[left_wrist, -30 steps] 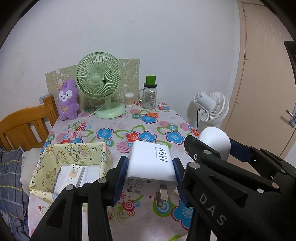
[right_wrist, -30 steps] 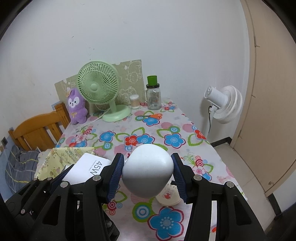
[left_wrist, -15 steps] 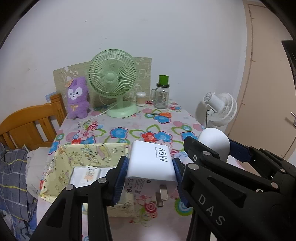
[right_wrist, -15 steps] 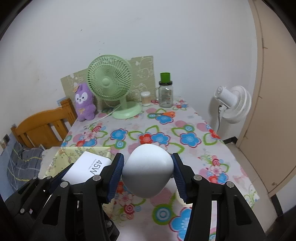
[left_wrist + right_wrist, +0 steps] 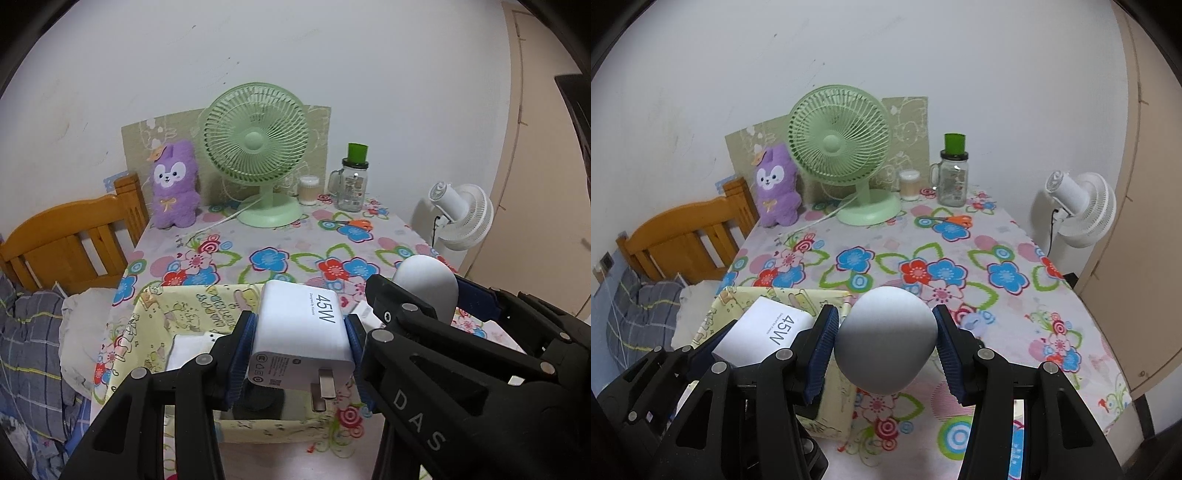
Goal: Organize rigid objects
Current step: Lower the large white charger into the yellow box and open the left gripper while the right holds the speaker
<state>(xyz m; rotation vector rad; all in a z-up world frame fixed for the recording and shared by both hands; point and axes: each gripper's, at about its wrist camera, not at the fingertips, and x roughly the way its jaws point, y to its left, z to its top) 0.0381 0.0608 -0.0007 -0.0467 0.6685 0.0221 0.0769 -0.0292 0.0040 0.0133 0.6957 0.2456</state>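
My left gripper [image 5: 300, 338] is shut on a white 45W charger [image 5: 301, 330], plug pins toward the camera, held above a yellow fabric box [image 5: 177, 306] at the table's near left. Inside the box lie a white item [image 5: 188, 349] and a black one [image 5: 258, 402], partly hidden. My right gripper [image 5: 884, 345] is shut on a white egg-shaped object [image 5: 886, 343], just right of the box [image 5: 775, 295]. In the right wrist view the left gripper holds the charger [image 5: 768, 328] over the box. In the left wrist view the egg-shaped object [image 5: 424, 288] sits close on the right.
The table wears a flowered cloth [image 5: 960, 258]. At the back stand a green desk fan [image 5: 842, 147], a purple plush [image 5: 775, 184], a small jar [image 5: 909, 184] and a glass mug with green lid [image 5: 953, 177]. Orange scissors [image 5: 955, 220] lie nearby. A white fan [image 5: 1078, 206] and wooden bed frame [image 5: 683, 236] flank the table.
Both grippers have shifted left across the table with their objects still held. The yellow box now lies directly beneath the charger instead of off to its left.
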